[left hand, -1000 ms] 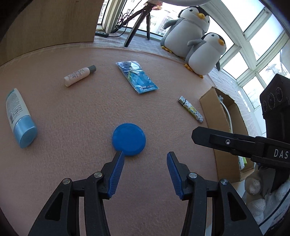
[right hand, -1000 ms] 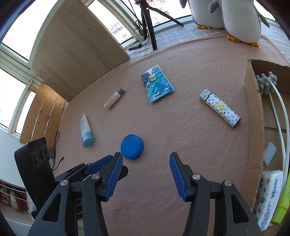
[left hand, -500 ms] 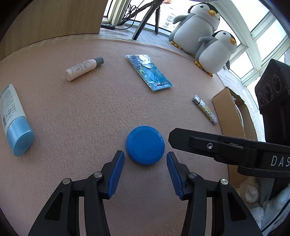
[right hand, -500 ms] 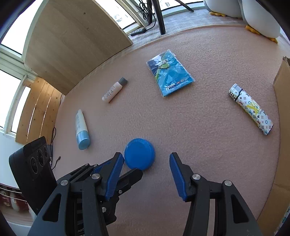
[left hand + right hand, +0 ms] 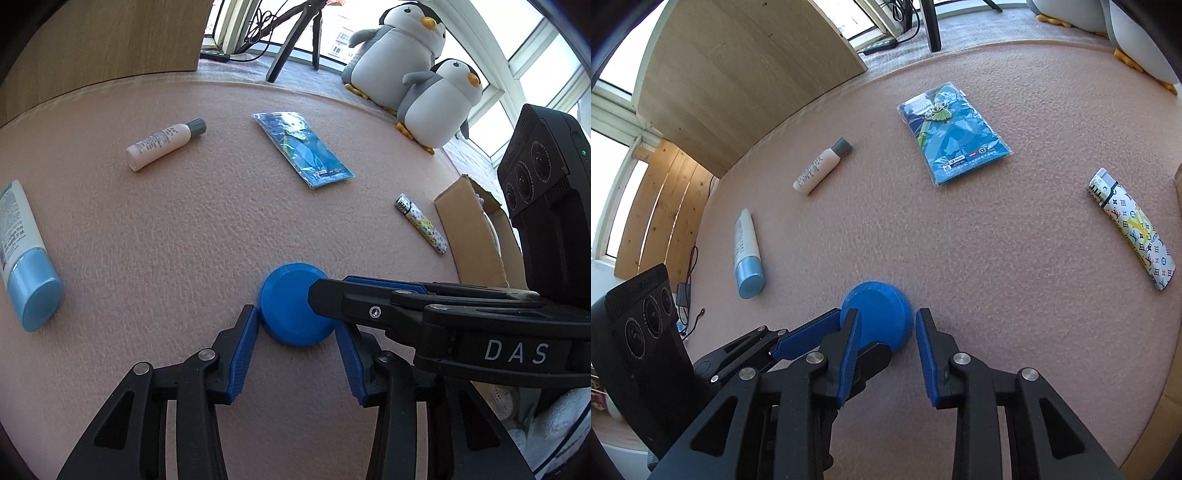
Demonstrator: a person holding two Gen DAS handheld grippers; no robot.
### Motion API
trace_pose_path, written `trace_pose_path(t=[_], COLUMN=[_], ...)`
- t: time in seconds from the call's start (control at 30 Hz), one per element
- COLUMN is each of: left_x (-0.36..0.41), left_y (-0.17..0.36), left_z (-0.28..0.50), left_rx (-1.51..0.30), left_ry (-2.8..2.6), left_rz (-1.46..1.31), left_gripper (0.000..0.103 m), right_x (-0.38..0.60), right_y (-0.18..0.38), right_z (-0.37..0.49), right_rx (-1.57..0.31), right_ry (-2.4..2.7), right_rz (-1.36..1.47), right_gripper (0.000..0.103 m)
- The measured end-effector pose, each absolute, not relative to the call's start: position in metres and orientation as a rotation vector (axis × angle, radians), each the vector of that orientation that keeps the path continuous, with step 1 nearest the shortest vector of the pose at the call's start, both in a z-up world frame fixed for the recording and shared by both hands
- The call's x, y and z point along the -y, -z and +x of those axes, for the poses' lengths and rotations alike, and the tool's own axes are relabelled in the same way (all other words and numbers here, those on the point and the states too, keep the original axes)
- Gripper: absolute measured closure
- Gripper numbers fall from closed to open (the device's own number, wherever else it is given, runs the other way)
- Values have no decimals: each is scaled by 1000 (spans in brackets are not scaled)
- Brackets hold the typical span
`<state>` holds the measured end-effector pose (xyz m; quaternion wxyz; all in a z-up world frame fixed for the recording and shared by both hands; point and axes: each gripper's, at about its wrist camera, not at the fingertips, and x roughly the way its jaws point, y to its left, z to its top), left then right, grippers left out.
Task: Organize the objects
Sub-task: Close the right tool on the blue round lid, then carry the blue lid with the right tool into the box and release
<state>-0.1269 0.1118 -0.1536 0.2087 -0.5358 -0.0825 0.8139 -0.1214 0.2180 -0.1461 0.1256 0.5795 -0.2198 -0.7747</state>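
- Only my left camera shows the penguins (image 5: 413, 70) and box (image 5: 467, 229).
- Round blue lid (image 5: 295, 314) lies flat on the counter (image 5: 184, 240).
- Both grippers, left gripper (image 5: 295, 354) and right gripper (image 5: 886, 350), have jaws apart around the lid, not squeezing yet.

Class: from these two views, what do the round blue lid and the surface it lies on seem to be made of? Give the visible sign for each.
Round blue lid: probably hard moulded plastic, with even colour and a smooth, slightly glossy rim. Pink surface: looks like felt or foam matting, matte with a fine pebbled texture.

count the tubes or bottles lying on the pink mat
2. A white tube with a light blue cap lies at the mat's left edge, and a small white bottle with a grey cap lies farther back, left of the blue packet.
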Motion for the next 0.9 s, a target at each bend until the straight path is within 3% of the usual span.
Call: trace_pose_path(t=[0.33,0.9], left_x=[-118,-187], left_y=[143,74], left_z=[-117,-77], left_rx=[203,148], left_ry=[-2284,-2248], left_rz=[-1457,-1245], left_gripper=[58,59], right_x=[-215,-265], right_y=[130,54], right_z=[-111,-42], right_rx=[539,361], right_ry=[2310,2608], right_rz=[1653,1472], right_gripper=[79,79])
